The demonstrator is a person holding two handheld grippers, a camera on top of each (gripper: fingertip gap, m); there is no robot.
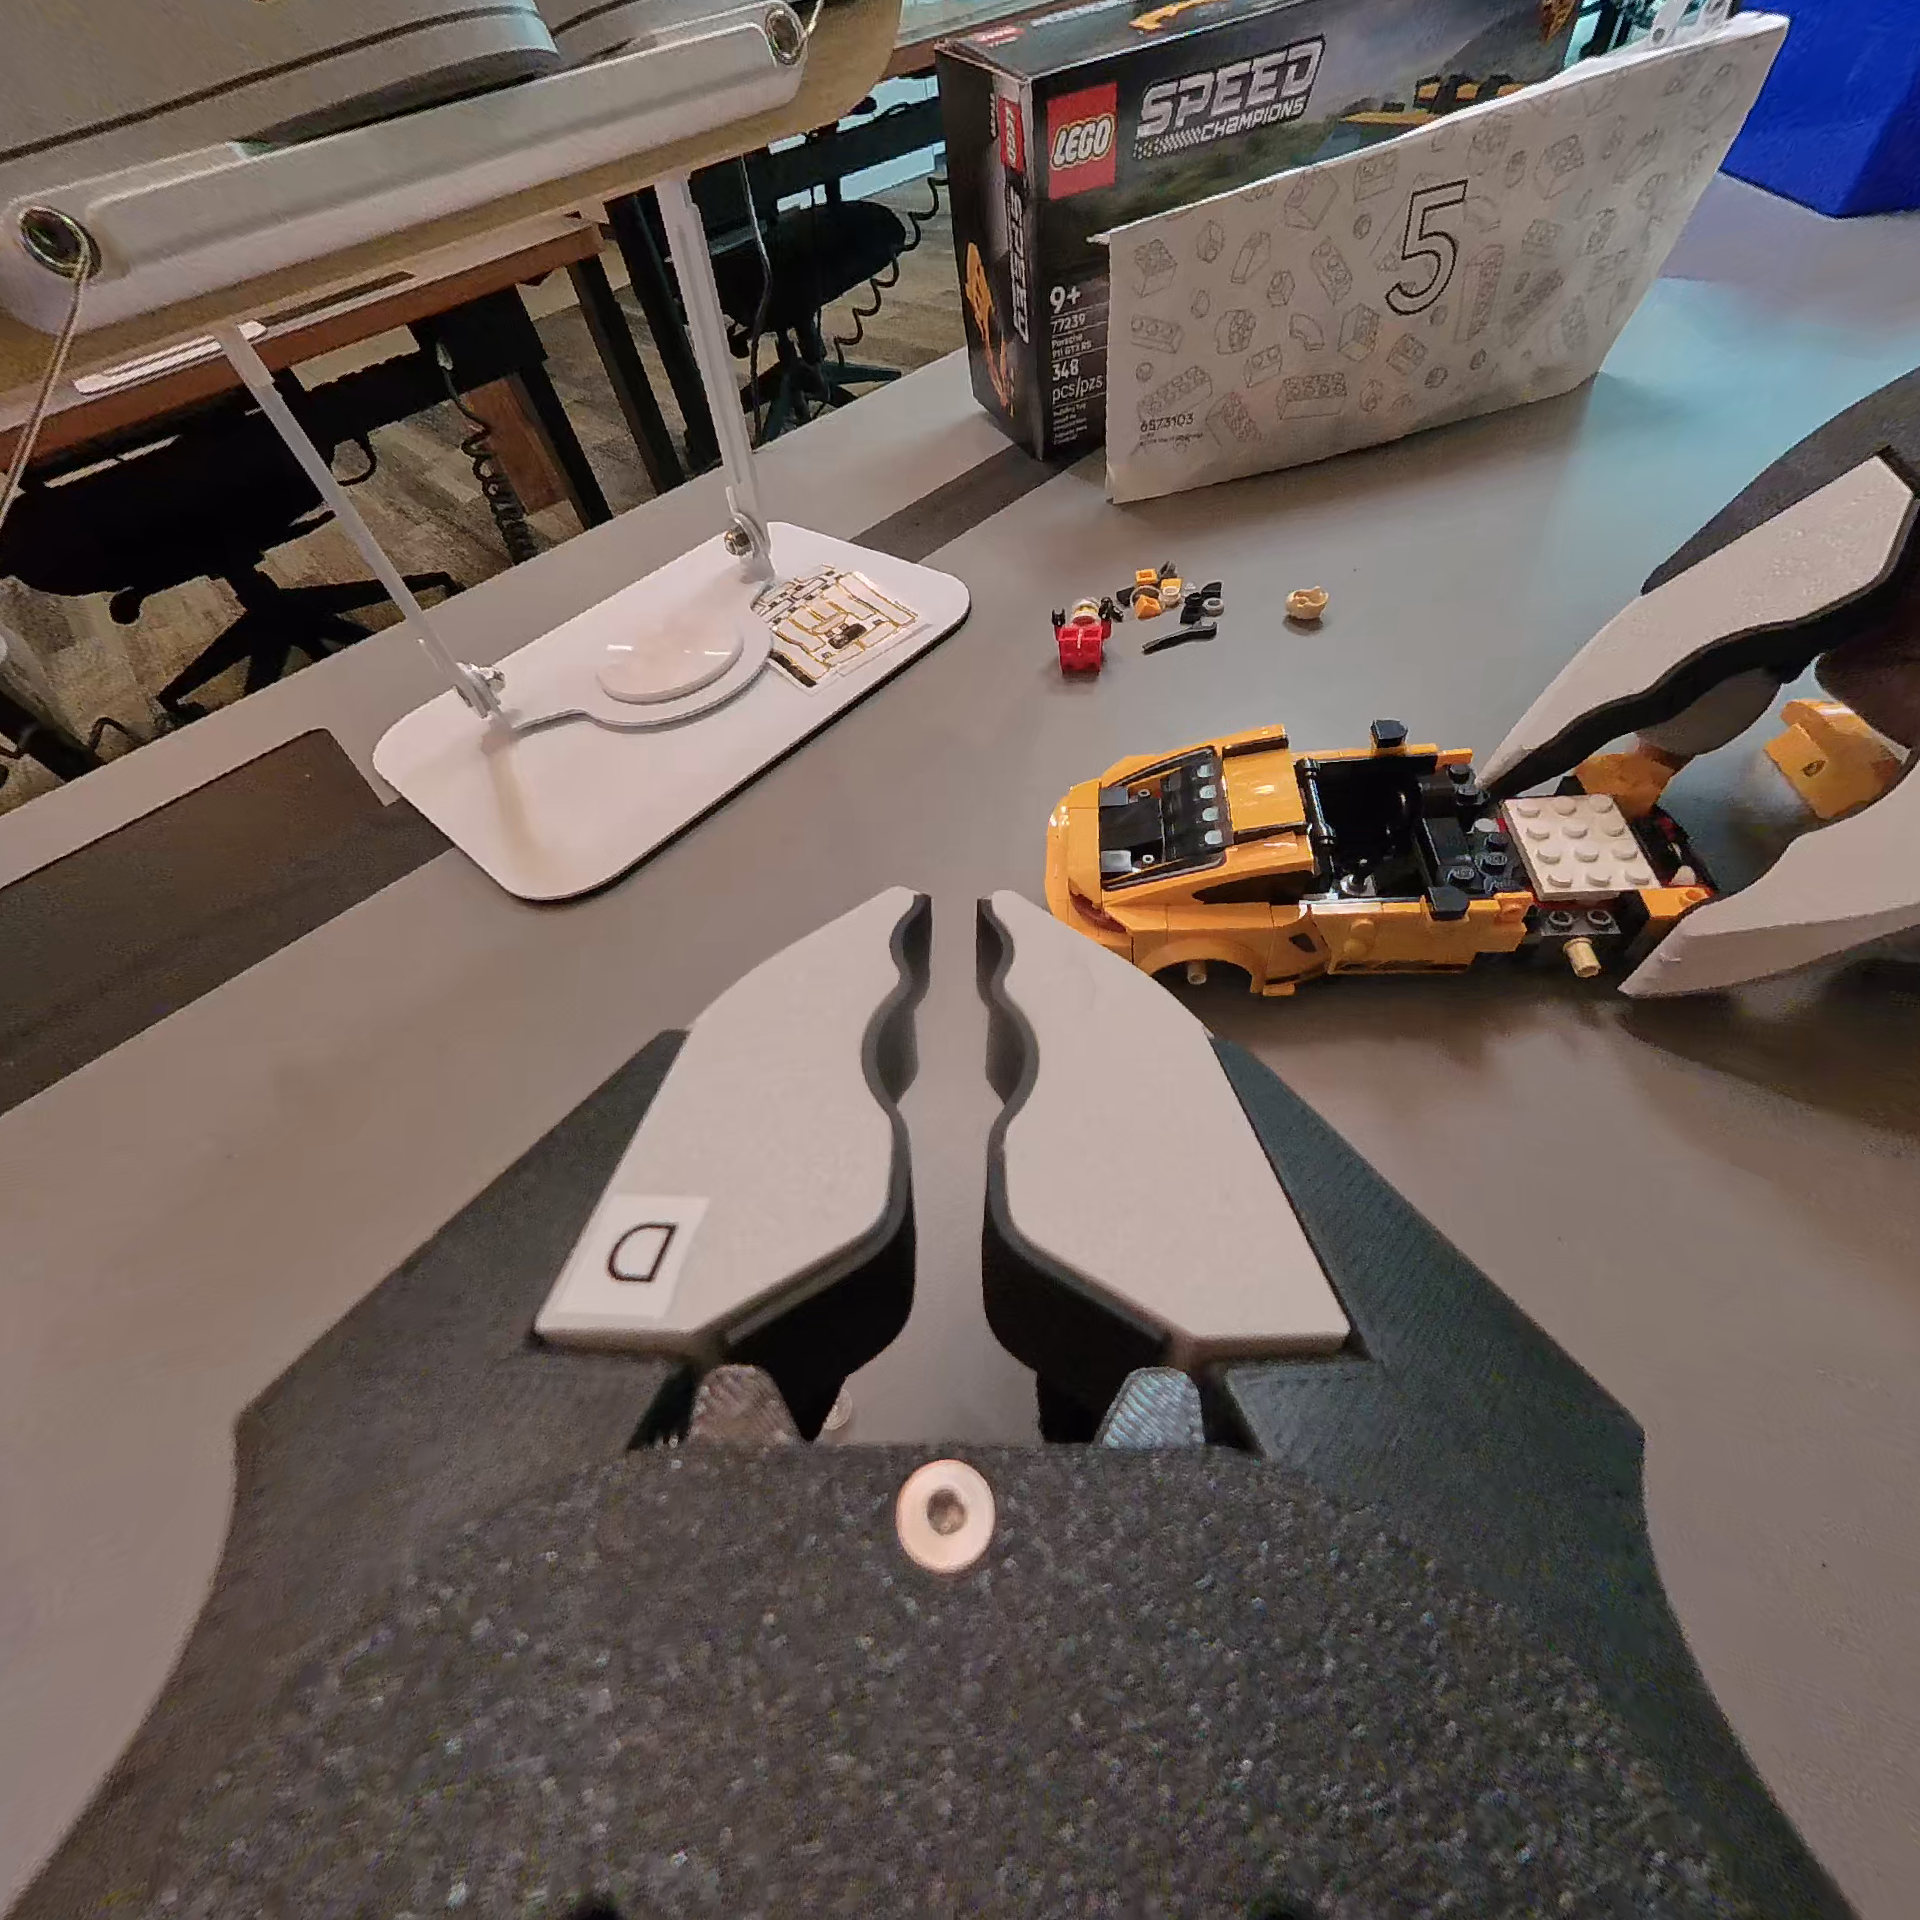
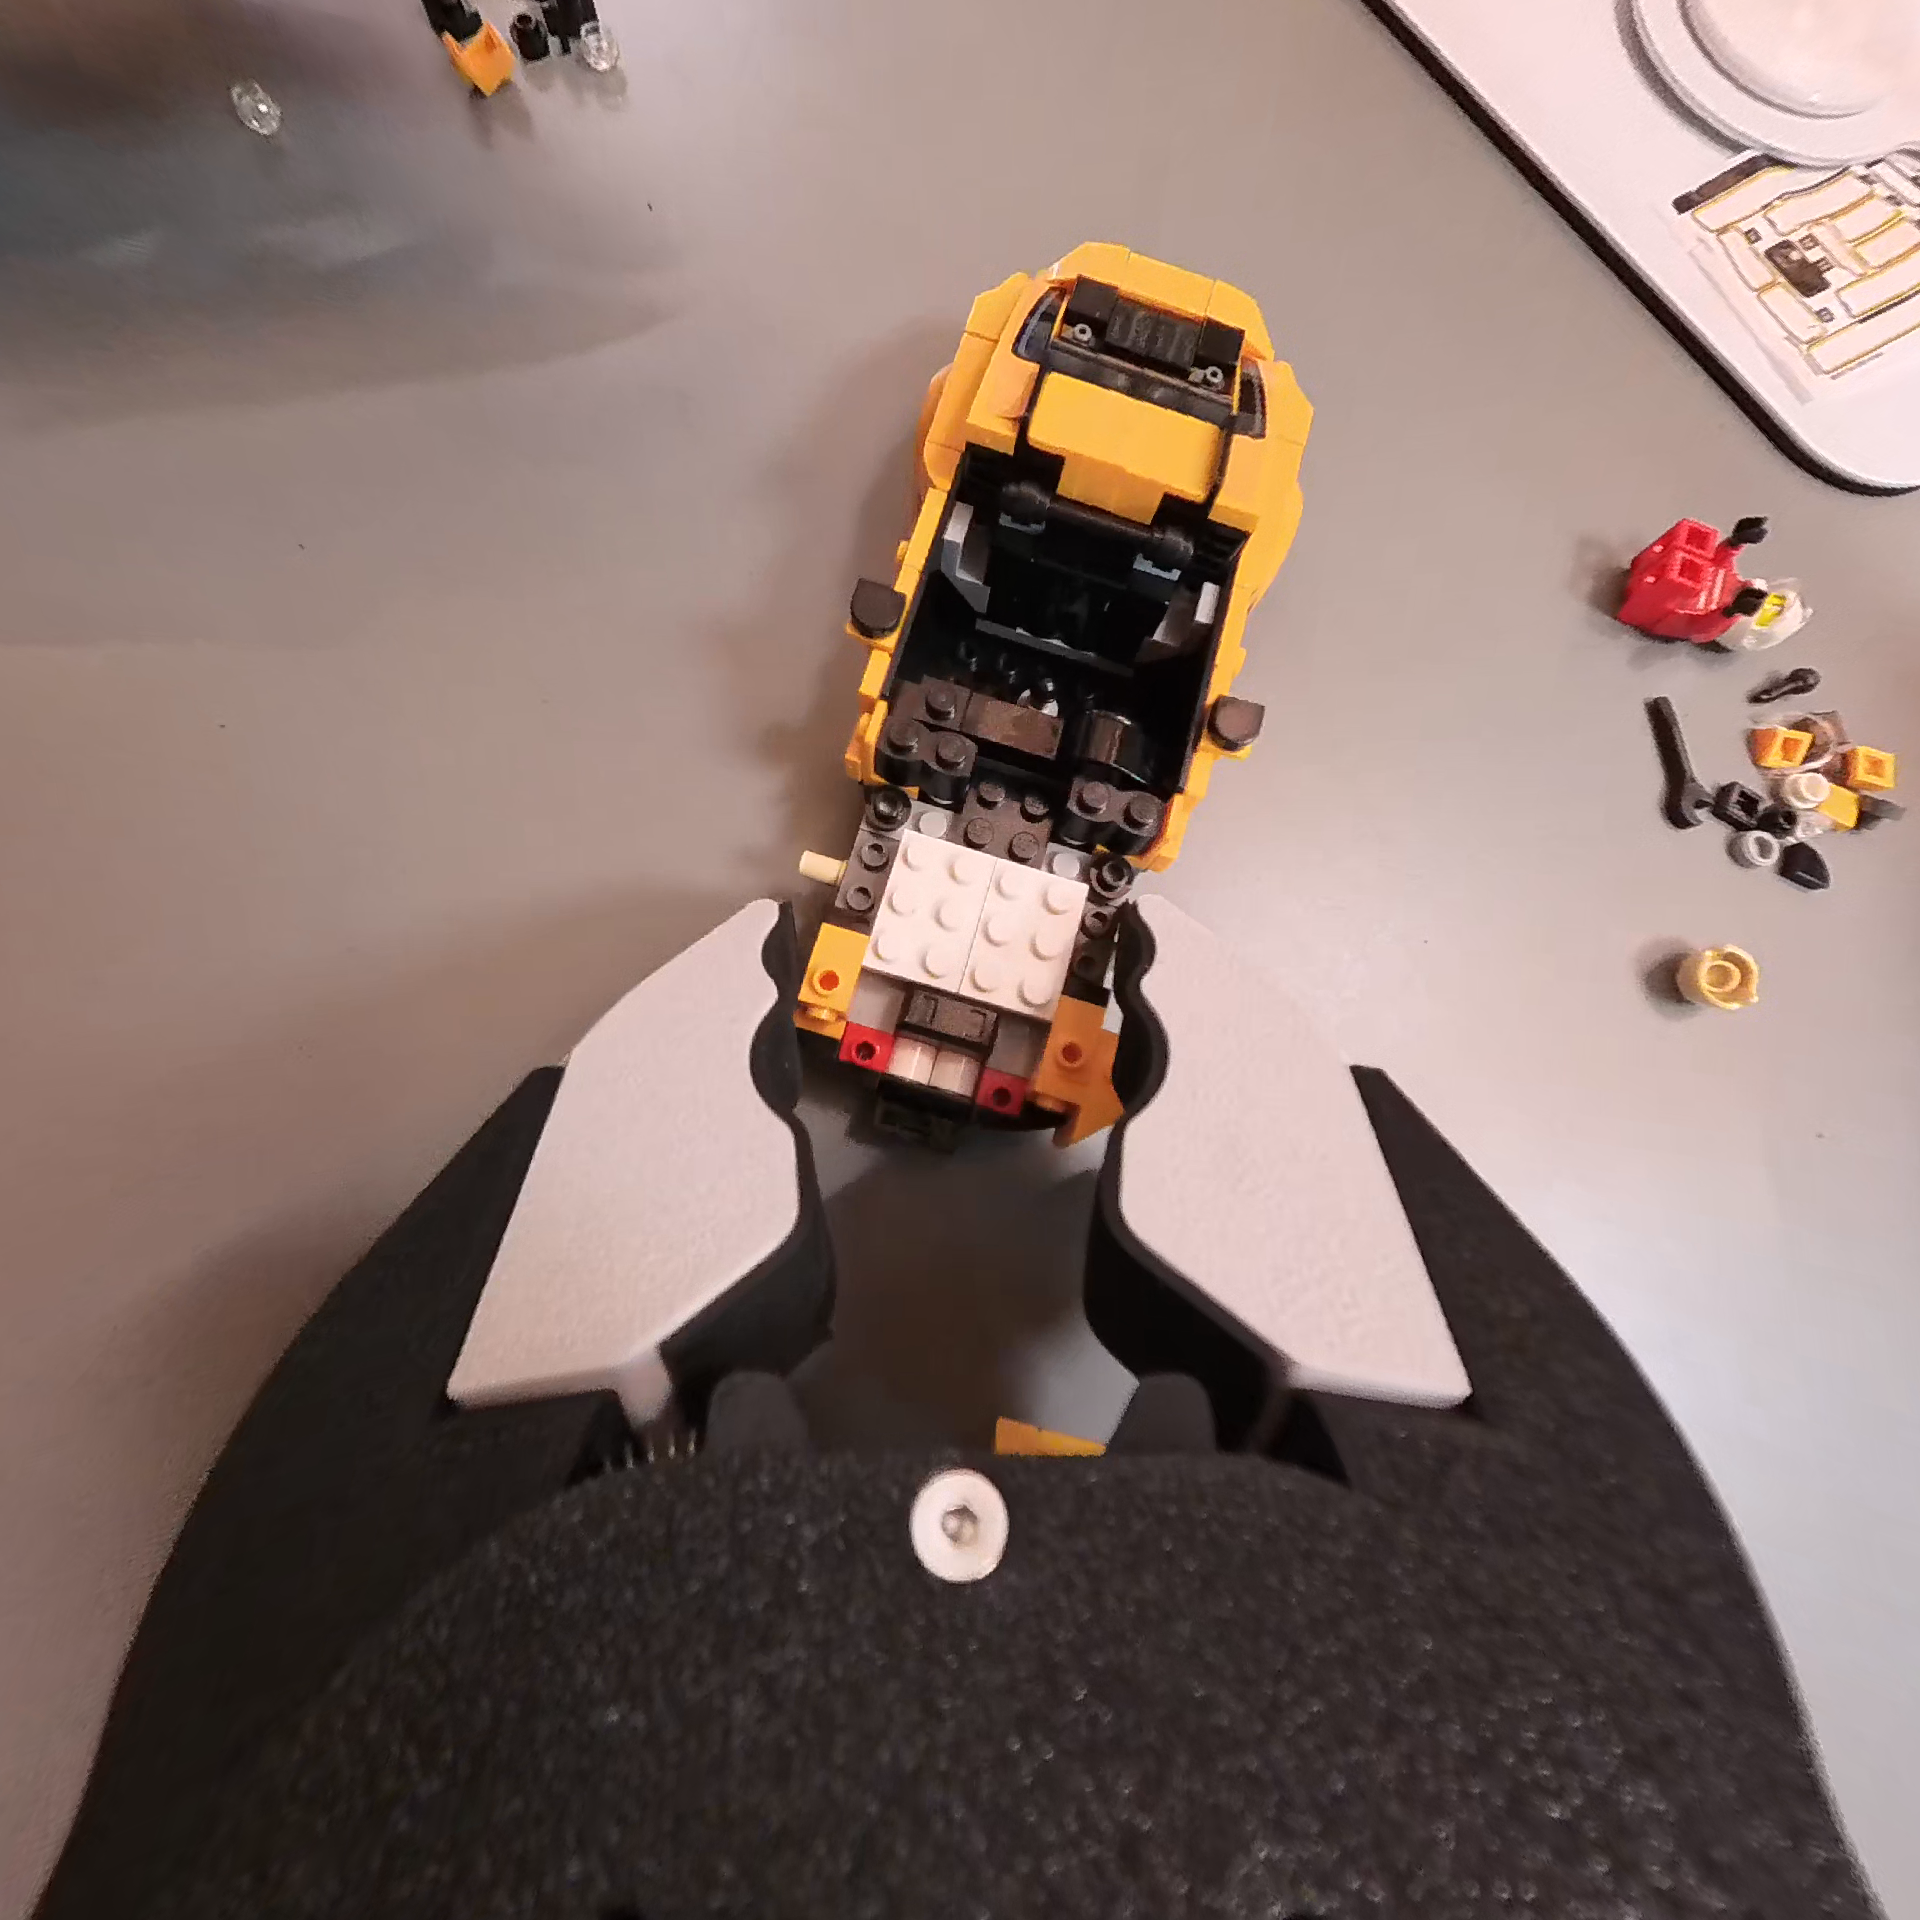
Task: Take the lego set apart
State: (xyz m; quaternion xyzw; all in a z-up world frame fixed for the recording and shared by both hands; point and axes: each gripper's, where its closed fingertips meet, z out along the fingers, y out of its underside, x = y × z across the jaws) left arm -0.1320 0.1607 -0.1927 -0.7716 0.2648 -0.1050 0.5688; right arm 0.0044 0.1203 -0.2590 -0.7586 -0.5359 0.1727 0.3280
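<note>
**Right hand-held gripper straddles the car's stripped rear**

The yellow lego car (image 2: 1081,665) sits on the grey table (image 2: 364,831), roof and rear bodywork already off, white plates (image 2: 977,925) bare at its tail. Its long axis runs straight away from the right hand-held gripper (image 2: 951,920), nose farthest off. That gripper is spread about as wide as the tail, one finger on each flank, touching or nearly so; whether it presses I cannot tell. The left hand-held gripper (image 1: 954,909) hangs beside the car's nose, well short of it, fingers nearly together and empty. The right is clearly nearer, so the next pull likely falls to it. Loose small pieces (image 2: 1787,790) and a red minifigure (image 2: 1683,582) lie to the car's side.
</note>
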